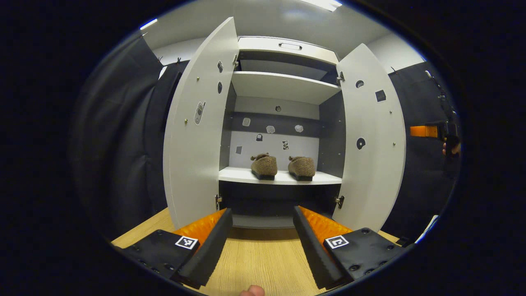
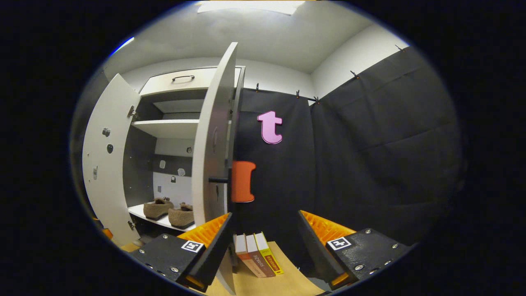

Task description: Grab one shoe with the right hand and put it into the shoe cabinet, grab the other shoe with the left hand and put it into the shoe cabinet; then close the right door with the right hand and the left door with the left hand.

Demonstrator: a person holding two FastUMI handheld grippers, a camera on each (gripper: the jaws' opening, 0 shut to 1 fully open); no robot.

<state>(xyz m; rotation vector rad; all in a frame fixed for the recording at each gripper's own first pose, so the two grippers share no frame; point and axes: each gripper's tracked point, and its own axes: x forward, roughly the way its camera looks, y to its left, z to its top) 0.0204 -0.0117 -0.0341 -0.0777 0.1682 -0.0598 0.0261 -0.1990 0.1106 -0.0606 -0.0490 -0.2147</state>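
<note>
The shoe cabinet [image 1: 283, 88] stands on the bench [image 1: 254, 263] with both shoes [image 1: 264, 166] [image 1: 301, 167] side by side on its lower shelf, so the doors are what remain to handle. The right door [image 2: 213, 144], a big stiff panel on hinges, should swing lightly if pushed on its outer face near the free edge, and the left door [image 1: 197, 131] likewise. Both the right gripper [image 2: 263, 234], just beside its door's edge, and the left gripper [image 1: 263, 230] hold their fingers spread and empty.

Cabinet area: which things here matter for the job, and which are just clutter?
Job:
- two shoes on the cabinet shelf
- left door, open
- right door, open
- left gripper and right gripper, both open

Lying about:
- books on the wooden floor
</note>
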